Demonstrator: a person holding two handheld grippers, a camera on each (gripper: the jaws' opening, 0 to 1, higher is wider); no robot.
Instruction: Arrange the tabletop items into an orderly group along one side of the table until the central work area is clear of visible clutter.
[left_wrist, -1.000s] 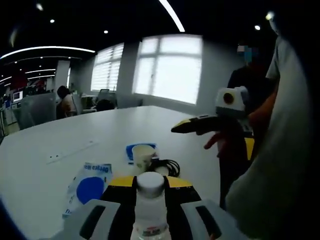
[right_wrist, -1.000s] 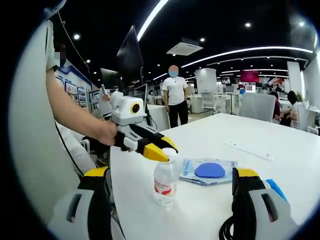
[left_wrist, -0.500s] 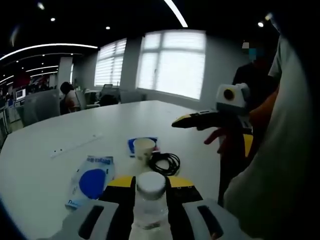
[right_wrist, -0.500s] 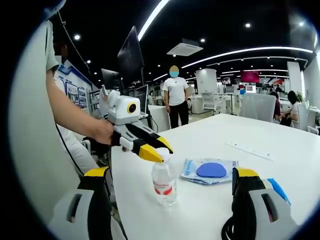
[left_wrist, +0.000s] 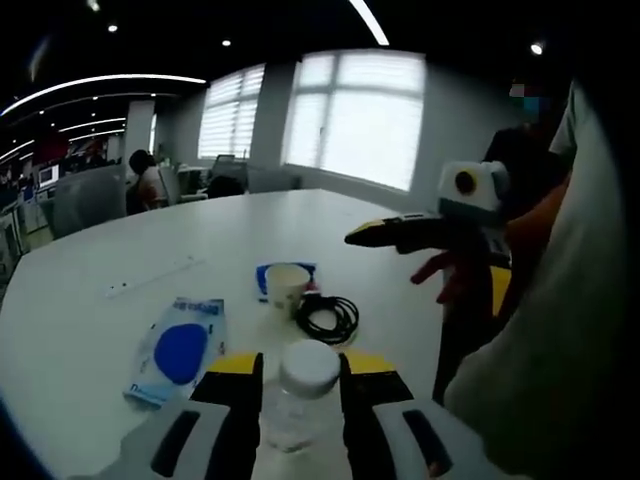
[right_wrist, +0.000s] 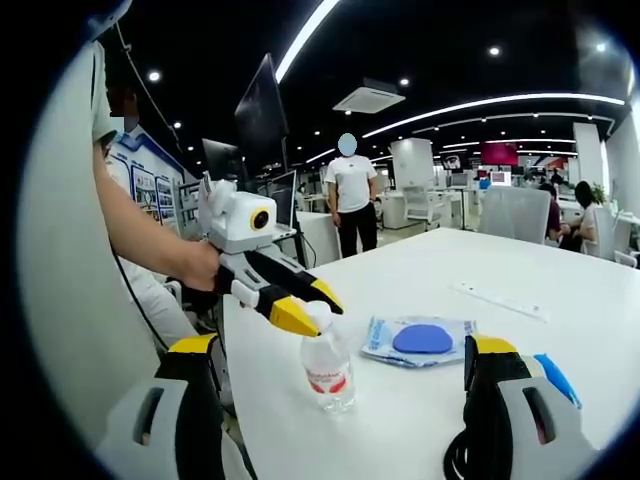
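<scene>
A clear water bottle (left_wrist: 305, 385) with a white cap and red label (right_wrist: 326, 360) stands on the white table (left_wrist: 80, 310), its top leaning a little. My left gripper (left_wrist: 300, 365) is shut on its neck, the yellow-tipped jaws pressing either side of the cap. From the right gripper view, the left gripper (right_wrist: 308, 305) comes in from the left, held by a hand. My right gripper (right_wrist: 342, 347) stands open and wide, short of the bottle, holding nothing. From the left gripper view, the right gripper (left_wrist: 380, 235) hovers above the table at the right.
A blue-and-white packet (left_wrist: 178, 350) (right_wrist: 420, 340) lies flat past the bottle. A paper cup (left_wrist: 288, 288) stands on a blue item (left_wrist: 268, 272) beside a coiled black cable (left_wrist: 328, 318) (right_wrist: 455, 460). A white strip (left_wrist: 150, 278) (right_wrist: 497, 300) lies farther off. A person (right_wrist: 350, 195) stands beyond the table.
The left gripper has sunk lower around the bottle's cap and drifted slightly left in the right gripper view; the bottle's top now leans with it. The right gripper has held still.
</scene>
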